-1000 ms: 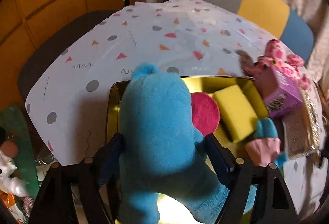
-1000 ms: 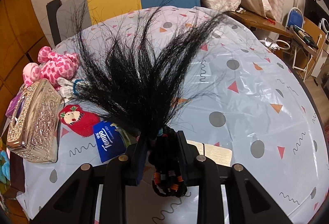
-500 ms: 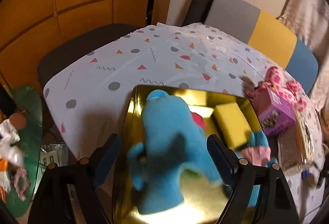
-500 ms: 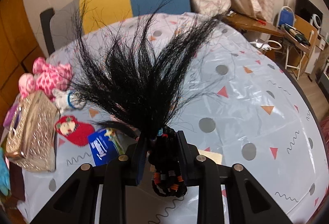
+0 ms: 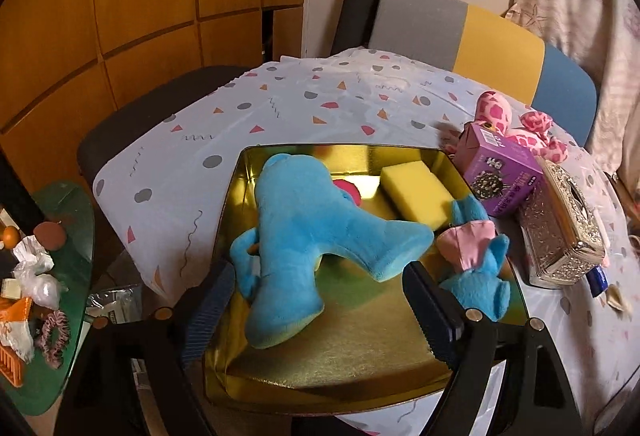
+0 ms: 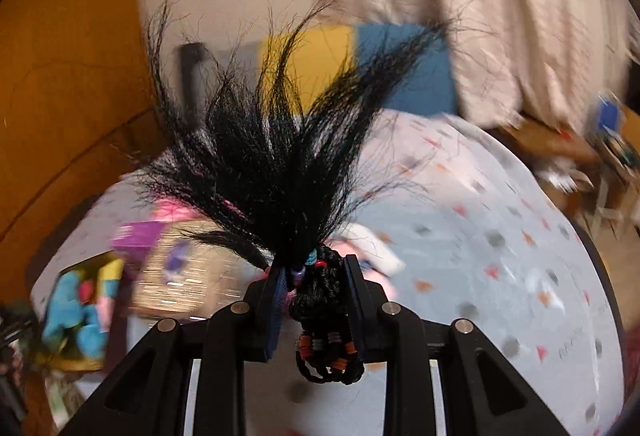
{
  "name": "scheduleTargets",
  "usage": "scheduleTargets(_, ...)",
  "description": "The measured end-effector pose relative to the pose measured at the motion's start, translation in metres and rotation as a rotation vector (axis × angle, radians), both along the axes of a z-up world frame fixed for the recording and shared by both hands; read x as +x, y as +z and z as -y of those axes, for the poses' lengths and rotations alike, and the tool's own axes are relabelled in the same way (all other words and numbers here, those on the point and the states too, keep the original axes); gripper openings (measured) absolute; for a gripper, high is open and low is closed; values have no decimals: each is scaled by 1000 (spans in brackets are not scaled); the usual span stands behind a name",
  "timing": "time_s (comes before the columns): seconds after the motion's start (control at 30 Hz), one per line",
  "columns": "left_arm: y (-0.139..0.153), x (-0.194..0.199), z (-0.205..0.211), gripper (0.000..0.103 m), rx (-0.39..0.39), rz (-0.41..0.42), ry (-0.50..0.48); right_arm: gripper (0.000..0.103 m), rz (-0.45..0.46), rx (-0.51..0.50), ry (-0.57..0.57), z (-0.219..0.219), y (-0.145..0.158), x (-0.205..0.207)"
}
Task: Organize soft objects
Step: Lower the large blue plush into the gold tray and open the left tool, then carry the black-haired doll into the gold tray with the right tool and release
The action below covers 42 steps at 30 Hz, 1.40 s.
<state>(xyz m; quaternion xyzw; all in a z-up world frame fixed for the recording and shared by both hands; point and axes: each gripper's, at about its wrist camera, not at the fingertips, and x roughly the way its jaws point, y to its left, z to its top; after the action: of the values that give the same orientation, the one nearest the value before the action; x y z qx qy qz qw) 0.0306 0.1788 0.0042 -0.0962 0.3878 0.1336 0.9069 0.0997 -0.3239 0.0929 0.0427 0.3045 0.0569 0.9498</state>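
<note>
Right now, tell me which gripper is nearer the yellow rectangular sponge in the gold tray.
Left. The left gripper hangs just short of the yellow rectangular sponge; the right gripper is off across the table.

The blue plush toy [image 5: 320, 228] and yellow sponge [image 5: 416, 196] crowd the gold tray [image 5: 344, 364], whose near half lies bare.

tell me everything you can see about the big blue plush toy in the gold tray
The blue plush toy looks like soft, fuzzy fabric in bright blue, with thick rounded limbs splayed out and paler yellowish edges on two of them. It lies flat in the gold tray, partly covering a pink round piece and reaching toward the yellow sponge. One limb stretches toward a smaller blue and pink plush at the tray's right edge. The left gripper is open above it, not gripping it.
</note>
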Motion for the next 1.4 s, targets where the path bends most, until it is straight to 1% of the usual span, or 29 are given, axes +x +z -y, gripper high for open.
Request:
scheduleTargets(0.1,1,-4,2,86,5,8,-1,27,18,-31,131,-50,14,6)
scheduleTargets(0.23,1,-10,1,88,0,17,0,27,5,-51,299,-117,15,10)
scheduleTargets(0.27,2,-12,0,88,4,19,3,27,-8,-54,344,-137,12,10)
scheduleTargets(0.33,1,-16,-2,88,-1,20,6,27,-28,-67,406,-161,6,12)
scheduleTargets(0.37,1,-17,-4,88,-7,19,10,27,-44,-76,444,-179,-1,13)
scheduleTargets(0.63,-3,-28,-17,88,-25,24,36,27,-148,-125,630,-269,-32,29)
scheduleTargets(0.73,-5,-31,-22,88,-28,21,47,27,-184,-110,666,-296,-38,42)
scheduleTargets(0.83,-8,-33,-29,88,-38,16,64,27,-242,-34,676,-322,-47,61)
scheduleTargets(0.9,-11,-35,-34,88,-37,14,77,28,-288,41,641,-338,-58,78)
scheduleTargets(0.97,-12,-37,-38,88,-44,13,87,32,-333,98,600,-354,-75,91)
scheduleTargets(1.07,-14,-42,-46,88,-55,9,106,34,-393,116,563,-380,-99,105)
scheduleTargets(1.13,-14,-44,-50,88,-57,11,113,40,-424,123,560,-394,-113,110)
scheduleTargets(1.2,-14,-48,-54,88,-58,11,123,43,-450,135,563,-401,-119,111)
scheduleTargets(1.23,-15,-49,-55,88,-61,11,127,46,-460,139,562,-403,-121,111)
scheduleTargets(1.27,-15,-50,-56,88,-62,11,128,46,-461,139,558,-404,-122,111)
scheduleTargets(1.4,-16,-51,-54,88,-62,13,115,46,-414,127,572,-400,-115,95)
